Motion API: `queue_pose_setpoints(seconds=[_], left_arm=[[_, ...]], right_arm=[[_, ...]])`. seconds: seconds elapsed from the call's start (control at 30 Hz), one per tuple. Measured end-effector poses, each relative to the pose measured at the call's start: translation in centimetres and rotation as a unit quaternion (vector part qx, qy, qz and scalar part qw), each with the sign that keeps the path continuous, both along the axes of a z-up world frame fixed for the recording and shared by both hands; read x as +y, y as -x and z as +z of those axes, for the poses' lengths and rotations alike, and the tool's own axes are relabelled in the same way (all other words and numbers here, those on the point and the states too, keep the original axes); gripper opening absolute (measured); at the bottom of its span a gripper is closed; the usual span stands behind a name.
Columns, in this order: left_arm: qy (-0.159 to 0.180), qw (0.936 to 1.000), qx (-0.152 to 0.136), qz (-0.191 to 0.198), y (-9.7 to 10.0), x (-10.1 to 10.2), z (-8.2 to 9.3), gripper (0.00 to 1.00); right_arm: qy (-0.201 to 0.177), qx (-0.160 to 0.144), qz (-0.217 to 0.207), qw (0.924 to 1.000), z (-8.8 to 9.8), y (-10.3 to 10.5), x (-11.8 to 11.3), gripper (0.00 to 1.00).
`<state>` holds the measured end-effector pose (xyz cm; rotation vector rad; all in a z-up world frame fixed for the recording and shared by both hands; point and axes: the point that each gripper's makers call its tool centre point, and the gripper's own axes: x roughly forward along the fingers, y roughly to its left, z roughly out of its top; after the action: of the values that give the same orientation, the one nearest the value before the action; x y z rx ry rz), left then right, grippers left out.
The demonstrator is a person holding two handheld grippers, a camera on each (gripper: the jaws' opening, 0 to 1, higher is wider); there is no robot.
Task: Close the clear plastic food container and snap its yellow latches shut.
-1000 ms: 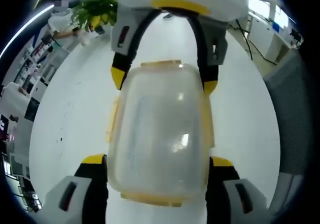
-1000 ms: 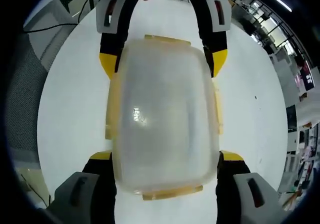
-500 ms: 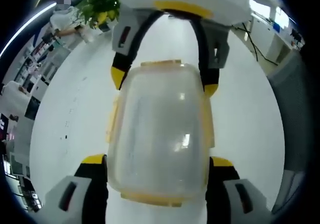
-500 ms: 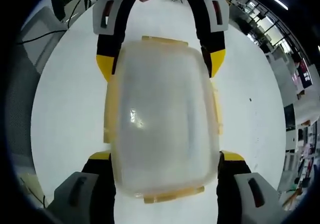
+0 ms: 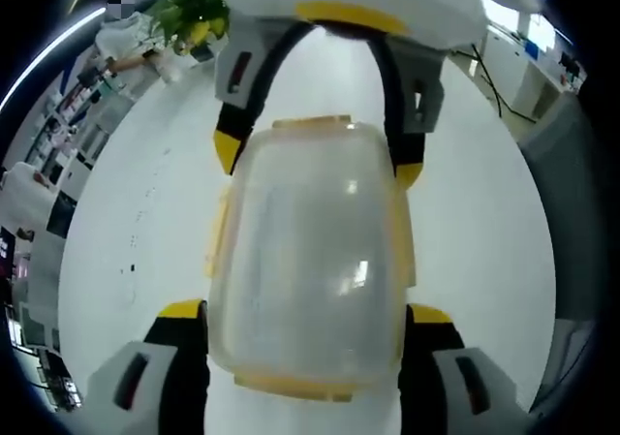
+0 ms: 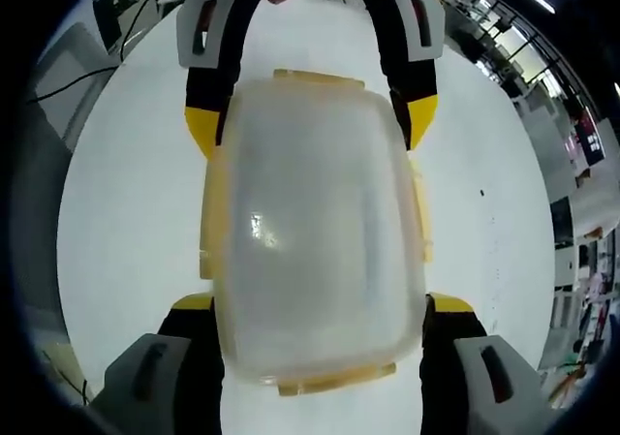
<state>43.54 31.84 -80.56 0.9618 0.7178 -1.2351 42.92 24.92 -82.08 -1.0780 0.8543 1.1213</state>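
Box: The clear plastic food box with yellow latches (image 5: 308, 261) sits on a round white table (image 5: 136, 261). Its lid is on top.

Left gripper: The left gripper (image 5: 305, 324) has one yellow-tipped jaw on each side of the near end of the box. The jaws are spread as wide as the box. They look to be touching its sides, but it is hard to tell if they squeeze.

Right gripper: In the right gripper view, the right gripper (image 6: 315, 314) stands the same way around the box (image 6: 312, 227), at the other end. Its jaws are spread wide too.

How the box lies: The long way of the box runs from one gripper to the other. Each gripper faces the other across the box. In the left gripper view, the right gripper shows at the far end.

Latches: Yellow latches (image 5: 308, 388) show on the ends and the long sides. Whether they are snapped down cannot be told.

Next move: It looks like the latches need a press. The side latches lie just ahead of each gripper's jaws, about as near to one gripper as the other.
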Motion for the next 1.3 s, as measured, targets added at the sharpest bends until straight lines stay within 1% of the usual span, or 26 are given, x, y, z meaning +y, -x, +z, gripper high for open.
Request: queue_pose_setpoints(seconds=[0.33,0.43,0.5,0.53,0.57,0.6,0.63,0.67,0.7,0.8,0.87,0.9,0.93,0.97,1.0,1.03,1.07,1.1,1.13,1.17,1.2,1.23,1.27,1.3], left_arm=[[-0.001,1.0,-0.001,0.0,-0.1,0.0,0.0,0.79],[0.006,0.9999,0.003,0.008,0.0,-0.1,0.0,0.8],[-0.001,1.0,-0.006,-0.003,-0.1,0.0,-0.2,0.81],[-0.004,0.9999,-0.01,-0.01,0.0,0.0,-0.4,0.82],[-0.005,0.9999,-0.011,-0.012,0.1,0.0,-0.4,0.83],[0.0,0.9999,-0.011,-0.01,0.1,0.0,-0.3,0.83],[0.008,0.9999,-0.01,-0.004,0.1,-0.1,-0.2,0.83],[0.025,0.9996,-0.006,0.008,0.0,-0.3,0.0,0.83],[0.033,0.9993,-0.005,0.015,-0.1,-0.3,0.1,0.83],[0.055,0.9974,-0.004,0.047,-0.6,-0.1,0.5,0.82],[0.086,0.9946,-0.016,0.057,-0.9,-0.2,1.0,0.84],[0.09,0.9939,-0.017,0.061,-0.9,-0.1,1.1,0.85],[0.114,0.9898,-0.019,0.084,-1.2,0.1,1.5,0.88],[0.136,0.9849,-0.023,0.104,-1.4,0.1,1.8,0.92],[0.175,0.9766,-0.022,0.123,-1.5,0.0,2.4,0.95],[0.198,0.9708,-0.017,0.134,-1.5,0.1,2.7,0.97],[0.219,0.9642,-0.012,0.149,-1.5,0.3,2.9,0.95],[0.239,0.958,-0.008,0.159,-1.3,0.6,3.0,0.94],[0.252,0.9537,-0.007,0.165,-1.2,0.8,3.1,0.94],[0.26,0.9505,-0.01,0.17,-0.9,1.2,2.8,0.93],[0.263,0.9501,-0.013,0.167,-0.7,1.4,2.7,0.93],[0.28,0.9444,-0.016,0.171,-0.3,1.5,2.7,0.93],[0.295,0.938,-0.015,0.181,-0.2,1.6,2.7,0.94],[0.321,0.925,-0.002,0.203,0.0,1.6,2.7,0.95]], right_arm=[[-0.002,0.003,0.004,1.0,0.0,0.0,0.0,0.83],[-0.008,0.003,0.008,0.9999,0.1,-0.1,-0.1,0.83],[-0.018,0.007,0.005,0.9998,0.3,-0.1,-0.1,0.83],[-0.031,0.015,-0.004,0.9994,0.4,0.1,0.2,0.82],[-0.055,0.023,-0.025,0.9979,0.8,0.2,0.6,0.82],[-0.064,0.025,-0.03,0.9972,1.0,0.3,0.7,0.82],[-0.062,0.021,-0.025,0.9975,1.0,0.2,0.5,0.82],[-0.064,0.019,-0.022,0.9975,1.0,0.1,0.5,0.81],[-0.073,0.013,-0.017,0.9971,1.0,0.1,0.5,0.81],[-0.092,-0.005,-0.019,0.9956,1.2,-0.1,0.5,0.81],[-0.131,-0.024,-0.012,0.991,1.8,-0.2,1.0,0.82],[-0.149,-0.034,-0.008,0.9882,2.1,-0.3,1.2,0.84],[-0.174,-0.045,-0.01,0.9837,2.6,-0.4,1.4,0.85],[-0.186,-0.048,-0.028,0.981,2.7,-0.6,1.2,0.87],[-0.203,-0.046,-0.052,0.9767,2.9,-0.6,0.8,0.89],[-0.219,-0.043,-0.064,0.9727,2.9,-0.5,0.7,0.91],[-0.253,-0.044,-0.088,0.9625,3.3,-0.7,0.7,0.93],[-0.266,-0.044,-0.105,0.9573,3.4,-0.8,0.4,0.95],[-0.288,-0.036,-0.13,0.9482,3.6,-0.6,0.1,0.95],[-0.308,-0.031,-0.146,0.9397,3.7,-0.5,0.1,0.95],[-0.332,-0.029,-0.163,0.9285,3.9,-0.4,-0.1,0.96],[-0.349,-0.03,-0.169,0.9213,4.2,-0.3,-0.1,0.98],[-0.362,-0.032,-0.176,0.915,4.3,-0.2,-0.2,1.0],[-0.361,-0.026,-0.181,0.9144,4.0,0.1,-0.6,1.0]])
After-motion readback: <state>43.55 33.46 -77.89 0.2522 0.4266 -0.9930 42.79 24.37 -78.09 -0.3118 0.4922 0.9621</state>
